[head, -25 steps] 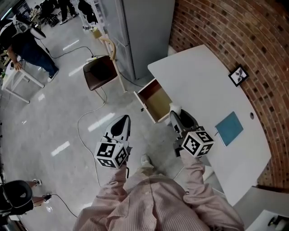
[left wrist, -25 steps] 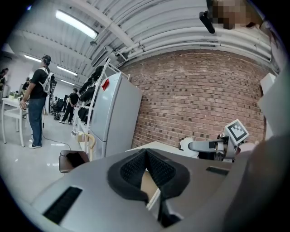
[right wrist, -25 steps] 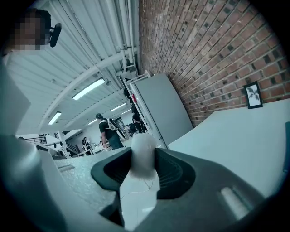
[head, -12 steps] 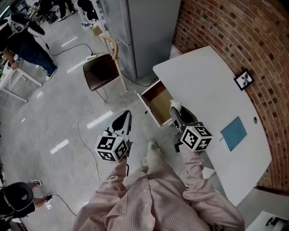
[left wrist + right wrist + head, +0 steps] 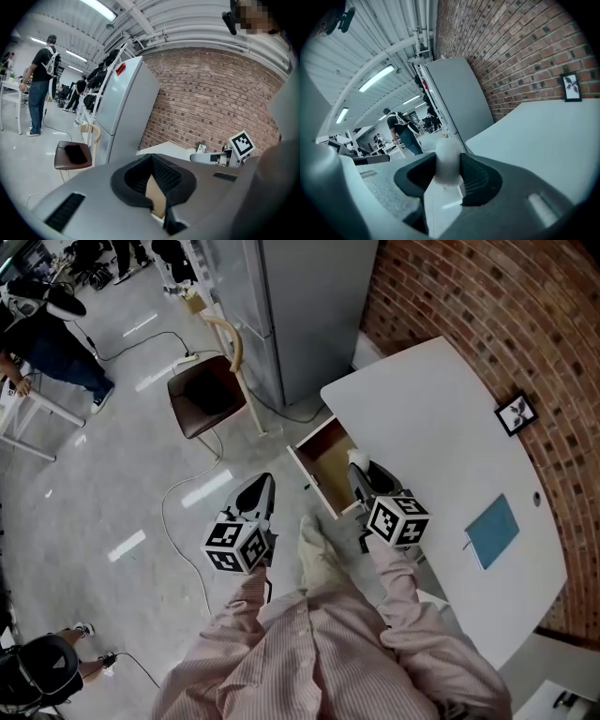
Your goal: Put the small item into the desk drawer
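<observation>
brick wall (image 5: 487,306) curves behind a white desk (image 5: 441,427), whose drawer (image 5: 328,460) stands pulled out over the grey floor. on the desk lie a blue pad (image 5: 493,531) and a small framed picture (image 5: 517,414), both well apart from the drawer. a tall grey cabinet (image 5: 300,306) stands past the desk's far end, with a brown chair (image 5: 204,395) beside it.

right tongs (image 5: 359,468) reach forward at the desk's front edge, just beside the drawer's right side. their jaws stand fairly wide yet pinch a small white item (image 5: 357,457) between them. in the right gripper view the ribbed pads (image 5: 474,178) press on both sides of the white item (image 5: 447,157), which sticks up rounded above the jaw tips. from the head view the item sits just at the corner where the drawer meets the desk; whether it is over the drawer's inside or over the rim, i cannot tell.

left tongs (image 5: 264,480) hang over the floor, left of the drawer and apart from it. their tips (image 5: 151,158) are pressed together with nothing pinched; through the hollow behind the tips the brown of the drawer shows. a pale shoe (image 5: 317,554) rests on the floor between the two tongs.
</observation>
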